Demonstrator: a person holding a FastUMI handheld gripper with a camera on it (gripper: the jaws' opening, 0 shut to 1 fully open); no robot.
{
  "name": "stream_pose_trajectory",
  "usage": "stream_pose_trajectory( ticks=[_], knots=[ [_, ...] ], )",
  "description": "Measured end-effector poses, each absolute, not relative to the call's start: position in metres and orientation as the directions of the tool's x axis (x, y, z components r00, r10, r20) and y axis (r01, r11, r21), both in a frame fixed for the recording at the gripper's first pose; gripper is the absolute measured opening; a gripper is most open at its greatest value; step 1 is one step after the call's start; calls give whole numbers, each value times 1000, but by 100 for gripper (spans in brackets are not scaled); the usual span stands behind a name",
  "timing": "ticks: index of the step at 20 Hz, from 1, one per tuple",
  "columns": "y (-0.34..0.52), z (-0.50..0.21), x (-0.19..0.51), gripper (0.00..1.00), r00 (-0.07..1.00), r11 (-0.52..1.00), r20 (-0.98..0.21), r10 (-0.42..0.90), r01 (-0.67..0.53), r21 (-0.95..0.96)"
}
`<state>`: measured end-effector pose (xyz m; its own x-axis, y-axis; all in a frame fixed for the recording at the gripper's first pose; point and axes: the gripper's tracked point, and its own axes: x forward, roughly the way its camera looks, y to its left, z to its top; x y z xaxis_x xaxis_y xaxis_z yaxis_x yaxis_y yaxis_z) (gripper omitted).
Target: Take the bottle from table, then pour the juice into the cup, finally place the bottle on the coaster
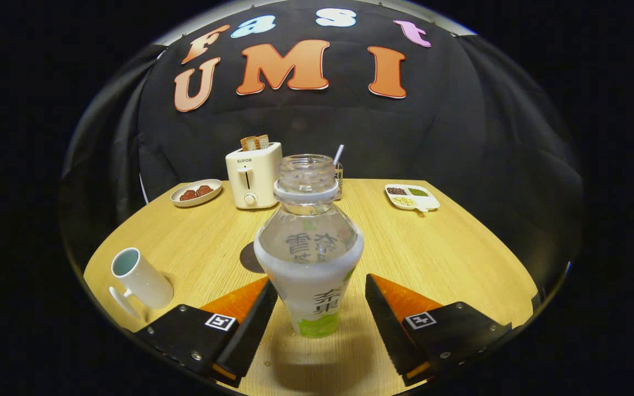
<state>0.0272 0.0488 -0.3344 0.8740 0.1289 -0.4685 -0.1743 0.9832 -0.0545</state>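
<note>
Bottle [309, 247] w/ no cap standing upright on worktop [449, 253] near its front edge, between tool [321, 308] fingers; fingers sitting apart, left one about touching, right w/ a gap. Coaster [250, 258] just behind bottle. Cup [140, 279] lying tilted by left edge. Toaster [254, 175] at back.

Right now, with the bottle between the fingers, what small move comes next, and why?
Probably close the gripper on the bottle. It stands upright and uncapped between the open fingers, the left one close, the right one apart from it, so no grasp yet.
</note>
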Motion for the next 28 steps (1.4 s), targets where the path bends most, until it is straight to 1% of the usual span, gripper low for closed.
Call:
stream_pose_trajectory(
  ticks=[1,2,3,4,5,9,14,19,23,25,28],
  knots=[
    [50,-337,29,88,869,983,-475,138,-178,-40],
    [53,-341,31,83,864,985,-485,139,-171,-23],
    [52,-344,32,74,857,987,-499,130,-158,-13],
    [51,-341,32,70,862,990,-493,121,-144,-8],
    [53,-345,36,67,856,990,-503,117,-138,-5],
    [58,-331,33,58,842,990,-526,115,-142,-12],
    [75,-294,26,58,855,970,-508,102,-198,-140],
    [98,-277,13,58,859,917,-505,86,-267,-297],
    [120,-268,8,58,874,819,-480,74,-328,-471],
    [133,-260,7,58,892,755,-446,78,-345,-558],
    [149,-255,8,58,903,682,-421,82,-359,-637]
  ],
)
